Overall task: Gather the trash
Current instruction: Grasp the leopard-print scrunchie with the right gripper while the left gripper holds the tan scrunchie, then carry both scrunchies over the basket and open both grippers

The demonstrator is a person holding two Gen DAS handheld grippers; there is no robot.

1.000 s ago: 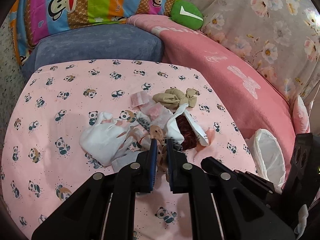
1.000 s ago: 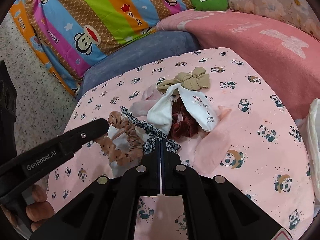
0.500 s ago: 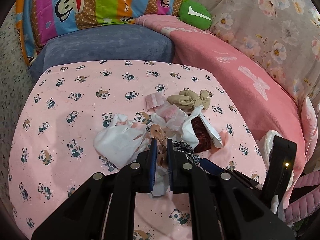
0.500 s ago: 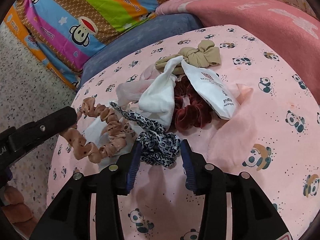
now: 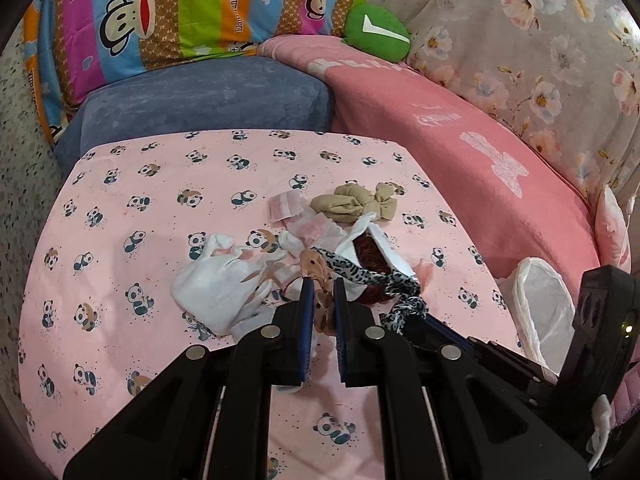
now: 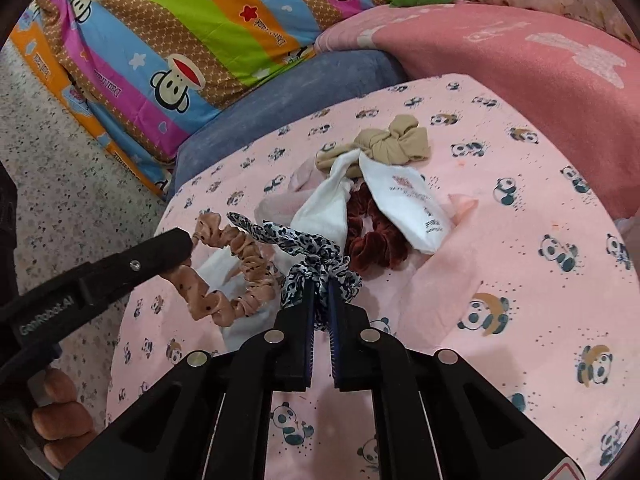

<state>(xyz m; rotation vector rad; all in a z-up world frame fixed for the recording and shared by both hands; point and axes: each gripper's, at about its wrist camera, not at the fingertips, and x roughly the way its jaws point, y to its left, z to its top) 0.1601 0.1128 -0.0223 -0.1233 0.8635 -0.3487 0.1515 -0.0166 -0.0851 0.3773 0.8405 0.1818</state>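
Right tongs (image 6: 320,300) clenched on the leopard-print scrunchie (image 6: 308,252), jaws having just closed onto it, fabric bunched between the pads and lifted a bit off the sheet; left tongs (image 5: 320,300) clenched on the tan dotted scrunchie (image 6: 232,276), a fold of it pinched between the blue pads; in the right wrist view the left tongs come in from the left edge, tan loop hanging from the tip, fingers of a hand (image 6: 56,412) on the grip at lower left; the two scrunchies touch, leopard strip crossing over the tan one; just past them the pile: white crumpled cloth (image 5: 224,288) to the left, dark red velvet scrunchie (image 6: 372,240) under a white printed sachet (image 6: 408,208), white knotted cloth strip (image 6: 328,208) beside it, beige knotted scrunchie (image 6: 388,142) at the far end, pink translucent wrappers (image 5: 286,206) on the left side of the pile; all on the pink panda-print sheet (image 5: 140,240); white plastic bag (image 5: 544,308), mouth open, at the sheet's right edge, near the right tongs body; beyond: blue cushion (image 5: 208,96), striped monkey-print pillow (image 5: 180,12), pink blanket (image 5: 460,140), green plush (image 5: 378,32), floral fabric (image 5: 540,40); speckled floor (image 6: 60,140) on the left.
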